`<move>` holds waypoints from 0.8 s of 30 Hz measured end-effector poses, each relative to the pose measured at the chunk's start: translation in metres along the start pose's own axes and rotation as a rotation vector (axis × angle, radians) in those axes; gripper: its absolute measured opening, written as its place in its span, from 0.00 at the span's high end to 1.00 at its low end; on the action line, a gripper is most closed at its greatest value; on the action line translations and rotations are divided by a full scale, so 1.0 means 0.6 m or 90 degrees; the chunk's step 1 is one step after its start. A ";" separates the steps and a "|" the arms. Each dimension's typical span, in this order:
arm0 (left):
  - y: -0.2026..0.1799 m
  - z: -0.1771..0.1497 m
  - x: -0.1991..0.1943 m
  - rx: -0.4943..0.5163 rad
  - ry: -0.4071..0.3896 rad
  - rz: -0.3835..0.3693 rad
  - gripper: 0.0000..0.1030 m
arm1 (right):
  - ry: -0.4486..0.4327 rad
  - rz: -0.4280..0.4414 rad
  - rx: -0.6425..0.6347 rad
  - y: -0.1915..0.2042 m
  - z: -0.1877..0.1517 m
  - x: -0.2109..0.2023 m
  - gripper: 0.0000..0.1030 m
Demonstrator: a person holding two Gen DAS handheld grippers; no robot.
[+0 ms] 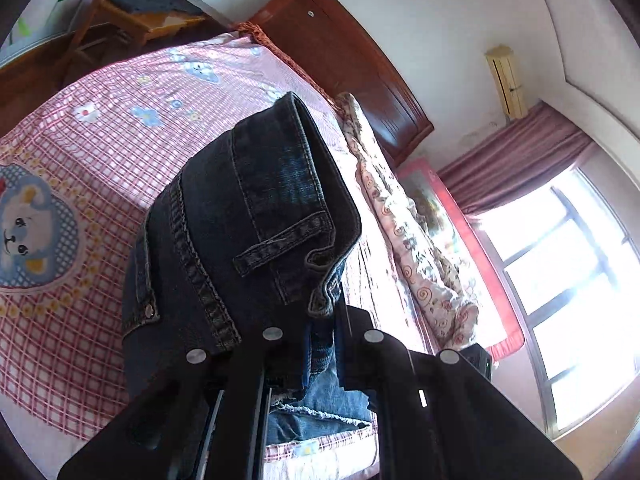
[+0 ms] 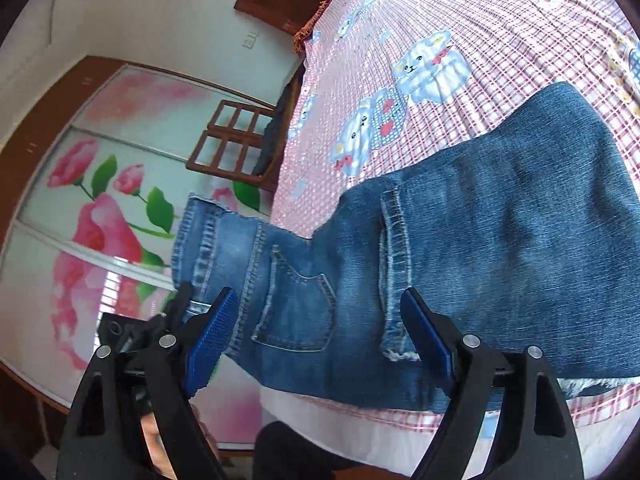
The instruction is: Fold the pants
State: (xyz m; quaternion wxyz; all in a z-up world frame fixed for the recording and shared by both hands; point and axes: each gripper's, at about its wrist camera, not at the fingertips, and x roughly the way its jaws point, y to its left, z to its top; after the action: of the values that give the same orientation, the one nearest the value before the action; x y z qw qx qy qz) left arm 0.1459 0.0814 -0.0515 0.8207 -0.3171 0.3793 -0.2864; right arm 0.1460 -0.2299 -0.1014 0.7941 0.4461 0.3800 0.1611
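Observation:
The blue jeans lie folded on the pink checked bed sheet near its front edge. My left gripper is shut on the jeans' waistband and holds that end lifted off the bed, dark denim hanging in front of the camera. In the right wrist view the lifted waistband end hangs past the bed's edge, with the left gripper clamped on it. My right gripper is open, its blue pads spread wide just above the jeans near the back pocket.
A wooden headboard stands at the far end of the bed. A flowered quilt lies rolled along the bed's right side. A wooden chair and a flowered wardrobe door stand beside the bed. A window is at the right.

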 end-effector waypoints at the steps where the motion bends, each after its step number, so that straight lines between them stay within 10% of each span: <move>1: -0.011 -0.009 0.016 0.014 0.018 0.000 0.93 | 0.007 0.009 0.007 0.006 0.006 0.002 0.18; 16: -0.059 -0.152 0.144 0.159 0.201 0.054 0.92 | 0.043 -0.086 -0.020 -0.024 0.028 0.046 0.12; 20: -0.056 -0.135 0.100 0.163 0.189 0.050 0.89 | 0.058 -0.127 -0.063 -0.014 0.027 0.059 0.69; 24: -0.058 -0.118 0.007 0.185 0.108 0.042 0.54 | 0.057 -0.124 -0.077 -0.011 0.030 0.062 0.83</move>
State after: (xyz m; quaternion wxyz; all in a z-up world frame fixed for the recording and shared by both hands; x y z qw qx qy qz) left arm 0.0831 0.0348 -0.0640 0.8320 -0.1569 0.4118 -0.3369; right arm 0.1834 -0.2217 -0.1182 0.8137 0.3507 0.4463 0.1251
